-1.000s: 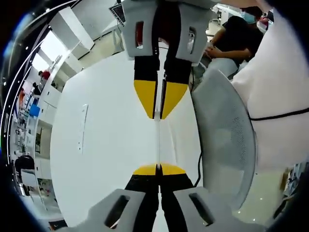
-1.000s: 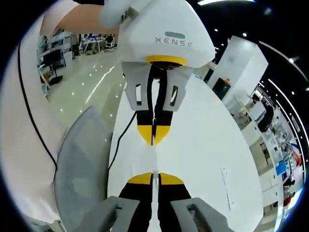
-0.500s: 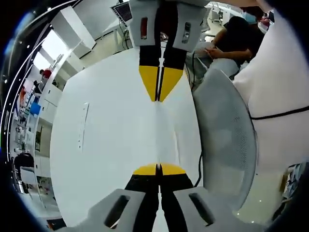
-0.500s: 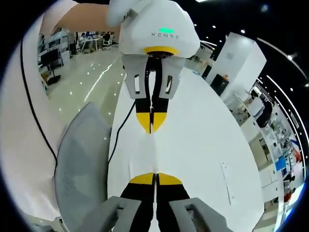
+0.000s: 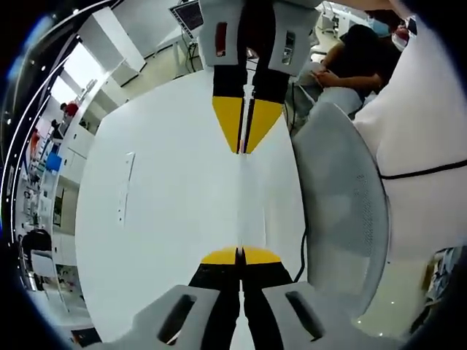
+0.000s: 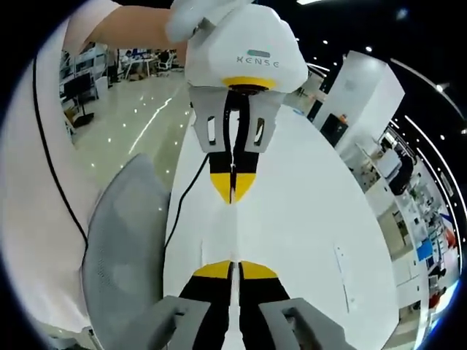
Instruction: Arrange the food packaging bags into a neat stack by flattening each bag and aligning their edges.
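Facing each other across a white desk (image 5: pixel 160 219), both grippers hold the opposite ends of one thin white bag seen edge-on. Left gripper (image 5: pixel 240 257): yellow-tipped jaws pressed together, pinching the near end of the bag (image 5: pixel 241 200), which runs straight ahead as a narrow pale strip to the right gripper (image 5: pixel 246 149) opposite. Right gripper, own view (image 6: pixel 235 268): jaws likewise closed on the bag (image 6: pixel 235 230), the strip stretching from its tips to the left gripper (image 6: pixel 232 198) ahead, whose white housing is gripped by a hand (image 6: pixel 193 14). Desk: bare white top, a small rectangular inset (image 5: pixel 125 191) left of the left jaws. Grey mesh chair (image 5: pixel 343 211): just beside the desk edge, right of the left jaws. Black cable (image 6: pixel 182 200): hangs off the desk edge, left of the right jaws. Seated person in dark clothing (image 5: pixel 350 51): beyond the desk, far right of the left jaws.
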